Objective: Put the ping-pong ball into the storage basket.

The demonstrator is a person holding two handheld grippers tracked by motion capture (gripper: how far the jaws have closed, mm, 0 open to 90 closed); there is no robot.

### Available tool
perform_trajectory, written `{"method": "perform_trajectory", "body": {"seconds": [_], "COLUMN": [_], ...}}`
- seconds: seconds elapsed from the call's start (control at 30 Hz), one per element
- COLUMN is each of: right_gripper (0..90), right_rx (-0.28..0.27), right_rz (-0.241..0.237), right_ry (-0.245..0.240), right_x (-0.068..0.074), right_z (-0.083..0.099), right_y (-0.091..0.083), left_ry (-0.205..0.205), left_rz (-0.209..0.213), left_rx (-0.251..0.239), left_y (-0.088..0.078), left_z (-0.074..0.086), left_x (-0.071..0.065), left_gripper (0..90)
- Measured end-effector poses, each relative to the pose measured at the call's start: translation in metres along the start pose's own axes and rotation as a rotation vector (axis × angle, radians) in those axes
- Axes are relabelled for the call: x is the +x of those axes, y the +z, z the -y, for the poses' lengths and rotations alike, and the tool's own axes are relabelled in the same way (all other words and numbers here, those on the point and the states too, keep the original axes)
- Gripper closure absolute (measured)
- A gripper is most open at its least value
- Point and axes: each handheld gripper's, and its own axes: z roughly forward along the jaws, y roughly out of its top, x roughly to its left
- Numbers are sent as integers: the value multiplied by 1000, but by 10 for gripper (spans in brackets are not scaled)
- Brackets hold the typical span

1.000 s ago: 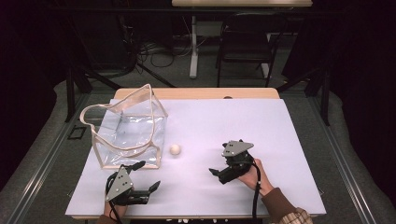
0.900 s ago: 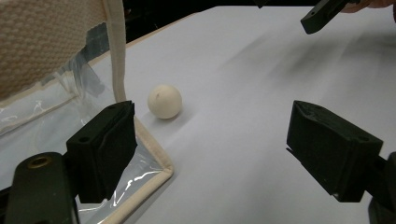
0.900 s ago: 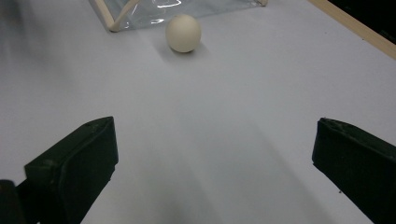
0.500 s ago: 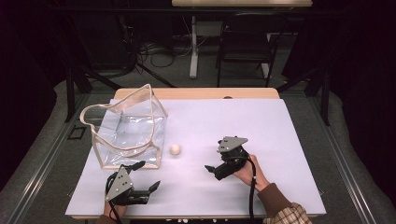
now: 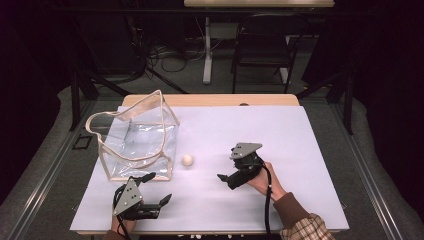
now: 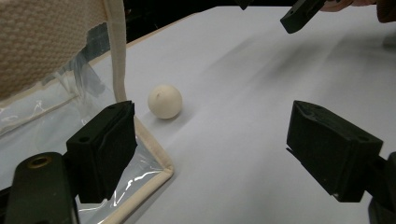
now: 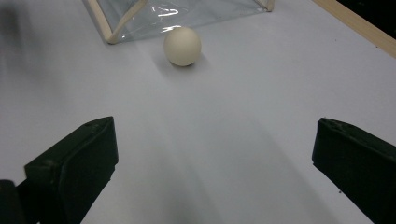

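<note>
Right gripper (image 5: 231, 176) has advanced toward ball (image 5: 187, 160) over last second; jaws spread wide, nothing held. Ball rests on surface (image 5: 300, 150), at 10 o'clock from right gripper, just beside clear bag (image 5: 137, 145). Left gripper (image 5: 155, 189) unmoved, released. Judgement: ball pickup approach under way.

No text, label, brand, number or sign can be read anywhere in these views. The cream ball (image 5: 187, 160) at the middle of the frame is plain, the clear bag (image 5: 137, 142) at centre left bears no print on its plastic or its woven trim, and the white sheet on the desk (image 5: 300, 135) is unmarked. The black tongs carry no lettering that can be made out.
</note>
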Motion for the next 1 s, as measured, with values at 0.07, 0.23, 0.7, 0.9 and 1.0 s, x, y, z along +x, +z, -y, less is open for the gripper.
{"method": "perform_trajectory", "body": {"seconds": [0.07, 0.23, 0.7, 0.9, 1.0], "right_gripper": [0, 0, 0, 0, 0], "right_rx": [-1, 8, 14, 26, 33], "right_rz": [-2, -5, -14, -24, -27], "right_ry": [0, -1, -21, -24, -18], "right_x": [-2, -3, -10, -12, -13], "right_z": [-2, -8, -24, -29, -31], "right_y": [2, 5, 15, 22, 25], "left_ry": [1, 0, 3, 3, 2], "left_rz": [0, 0, 2, 2, 1], "left_rx": [1, 1, 0, 0, -2], "left_y": [0, 0, 0, 0, 0], "left_z": [0, 0, 0, 0, 0], "left_x": [0, 0, 0, 0, 0], "left_gripper": [162, 162, 162, 162, 162]}}
